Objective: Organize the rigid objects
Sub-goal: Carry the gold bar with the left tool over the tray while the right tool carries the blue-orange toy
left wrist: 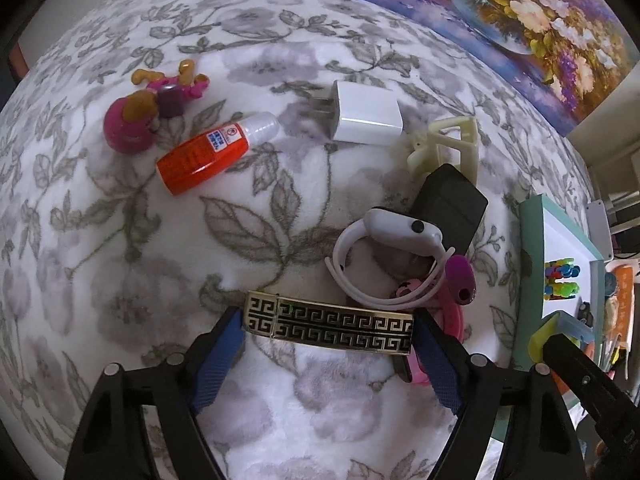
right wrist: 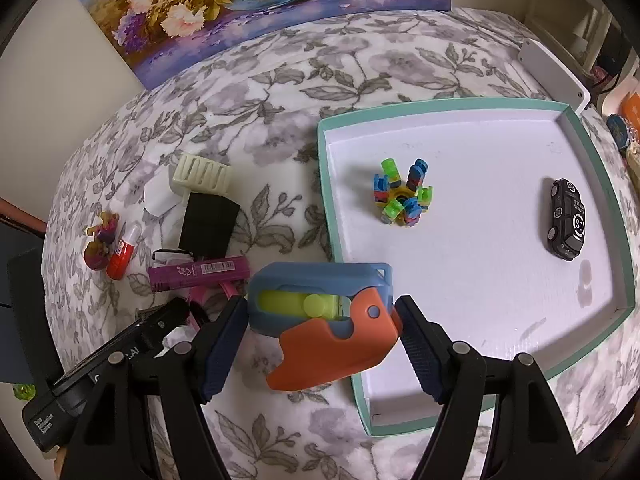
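Observation:
My left gripper (left wrist: 329, 326) is shut on a gold bar with a black key pattern (left wrist: 360, 330), held crosswise just above the floral blanket. Beyond it lie a white smartwatch (left wrist: 400, 228), a black box (left wrist: 450, 204), a white charger (left wrist: 366, 116), an orange bottle (left wrist: 204, 154) and a pink toy figure (left wrist: 140, 116). My right gripper (right wrist: 320, 312) is shut on a blue, orange and yellow plastic toy (right wrist: 320, 280), beside the left rim of the teal tray (right wrist: 326, 200). Inside the tray sit a colourful block toy (right wrist: 402, 194) and a black toy car (right wrist: 568, 220).
A cream clip (left wrist: 452, 144) lies behind the black box. A purple box with a barcode (right wrist: 200, 276) and pink items lie near the left gripper's body (right wrist: 120, 352). A flower painting (right wrist: 256, 4) leans against the wall behind. Clutter stands right of the tray.

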Demonstrator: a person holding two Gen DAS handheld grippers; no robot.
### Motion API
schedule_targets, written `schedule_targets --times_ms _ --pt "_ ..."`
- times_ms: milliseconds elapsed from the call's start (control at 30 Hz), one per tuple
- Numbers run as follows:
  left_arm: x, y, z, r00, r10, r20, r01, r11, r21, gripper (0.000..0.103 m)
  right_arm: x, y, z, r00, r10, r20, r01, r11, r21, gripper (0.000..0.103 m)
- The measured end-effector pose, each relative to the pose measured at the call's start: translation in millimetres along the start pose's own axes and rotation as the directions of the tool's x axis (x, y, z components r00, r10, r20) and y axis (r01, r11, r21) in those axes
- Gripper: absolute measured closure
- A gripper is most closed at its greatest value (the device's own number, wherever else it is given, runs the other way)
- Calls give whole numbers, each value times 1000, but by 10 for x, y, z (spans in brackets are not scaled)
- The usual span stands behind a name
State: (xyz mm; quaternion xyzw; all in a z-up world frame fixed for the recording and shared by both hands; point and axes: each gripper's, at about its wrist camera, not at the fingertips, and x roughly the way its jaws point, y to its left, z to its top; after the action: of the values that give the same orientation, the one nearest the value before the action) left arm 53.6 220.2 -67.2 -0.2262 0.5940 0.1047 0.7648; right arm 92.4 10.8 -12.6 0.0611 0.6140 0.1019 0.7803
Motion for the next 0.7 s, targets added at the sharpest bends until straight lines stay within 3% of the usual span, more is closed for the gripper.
schedule_targets --times_ms 200,367,700 --pt "-201 36 -11 999 14 31 -14 1000 -5 18 -109 -35 37 1000 22 21 -22 1000 14 27" --pt "-419 9 30 995 8 100 -8 1000 -7 18 -226 -143 100 998 3 61 -5 1000 30 27" --pt "-660 -383 -34 987 -20 161 15 999 35 18 -308 -830 255 994 -92 66 79 981 179 27"
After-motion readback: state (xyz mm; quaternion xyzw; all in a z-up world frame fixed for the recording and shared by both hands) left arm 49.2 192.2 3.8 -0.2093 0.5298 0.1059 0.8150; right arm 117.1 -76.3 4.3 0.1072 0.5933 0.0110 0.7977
